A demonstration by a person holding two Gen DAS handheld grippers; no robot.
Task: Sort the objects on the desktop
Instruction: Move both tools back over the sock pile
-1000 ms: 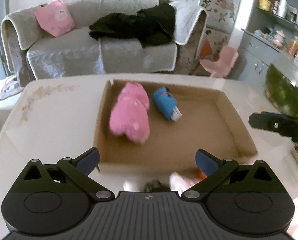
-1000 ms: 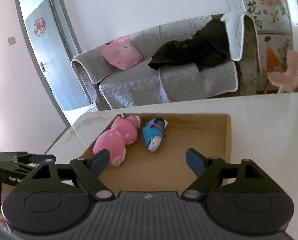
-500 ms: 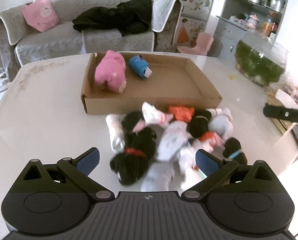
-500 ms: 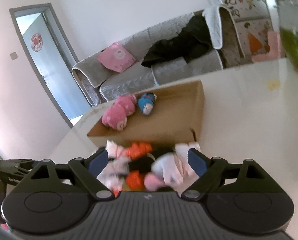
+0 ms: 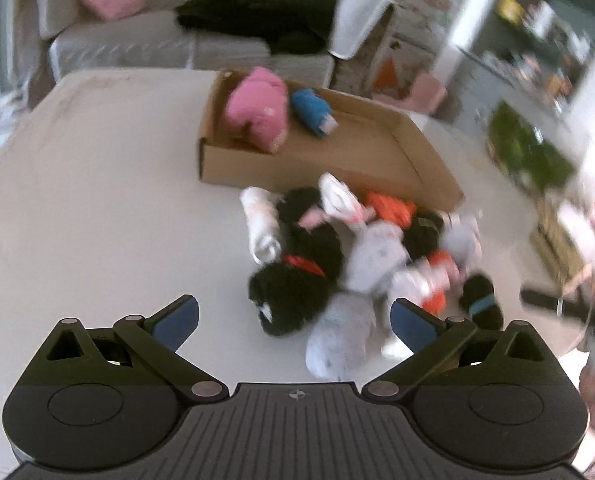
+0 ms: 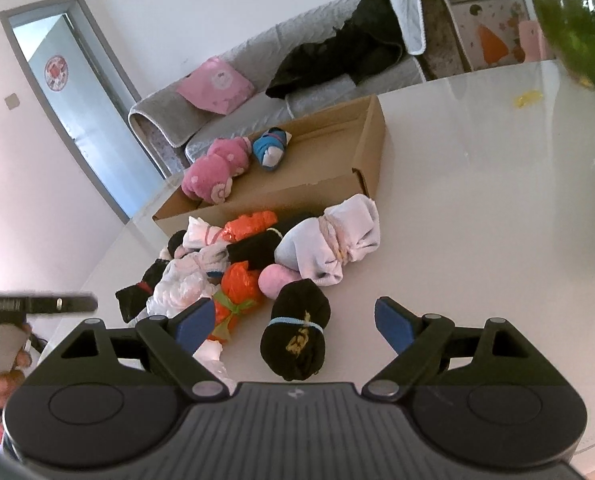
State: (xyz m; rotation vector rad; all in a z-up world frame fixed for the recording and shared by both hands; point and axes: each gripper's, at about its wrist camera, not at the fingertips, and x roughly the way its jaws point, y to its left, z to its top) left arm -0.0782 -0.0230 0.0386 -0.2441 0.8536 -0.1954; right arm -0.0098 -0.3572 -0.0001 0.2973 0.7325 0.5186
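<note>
A shallow cardboard box (image 5: 377,148) (image 6: 371,136) on the white table holds a pink sock bundle (image 5: 257,110) (image 6: 213,168) and a blue one (image 5: 311,110) (image 6: 271,148). In front of it lies a pile of rolled socks: black (image 5: 297,284), white (image 6: 329,238), orange (image 6: 239,288). A black roll with a blue band (image 6: 297,328) lies nearest my right gripper (image 6: 293,324), which is open and empty above it. My left gripper (image 5: 293,320) is open and empty, hovering before the pile's near edge.
A grey sofa (image 5: 157,36) with a pink cushion and dark clothes stands beyond the table. A fish bowl with green plants (image 6: 573,20) sits at the table's far right. A door (image 6: 77,112) is at the left.
Both grippers have pulled back and up from over the box, so the sock pile has come into view. The left view is swinging rightward with blur. Both stay open.
</note>
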